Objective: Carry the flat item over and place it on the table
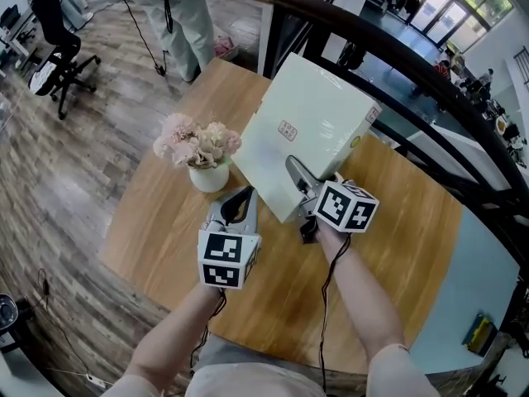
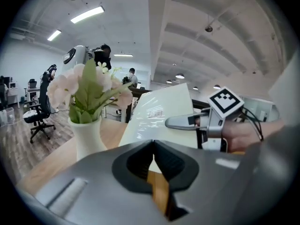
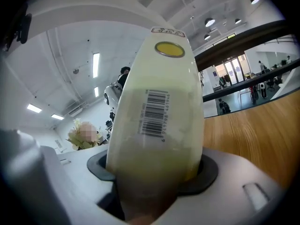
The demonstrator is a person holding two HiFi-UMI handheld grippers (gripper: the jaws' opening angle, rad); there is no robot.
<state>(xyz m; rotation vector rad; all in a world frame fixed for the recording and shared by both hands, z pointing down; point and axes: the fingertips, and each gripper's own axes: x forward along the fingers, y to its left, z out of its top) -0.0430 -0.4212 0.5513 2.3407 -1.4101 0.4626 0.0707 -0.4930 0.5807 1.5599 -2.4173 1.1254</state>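
Head view, item one: flat box (image 1: 310, 126), pale, tilted, its near edge clamped in your right gripper (image 1: 297, 179); the right gripper view shows the jaws pressed on both faces. Item two: left gripper (image 1: 240, 205), jaws together on nothing, just beside the vase of flowers (image 1: 207, 168). Item three: table (image 1: 397, 246), bare wood below the box; whether the far edge rests on it is hard to say. Step in hand, by my reading: placement. Next move: level the box clear of the vase, set it flat, then release
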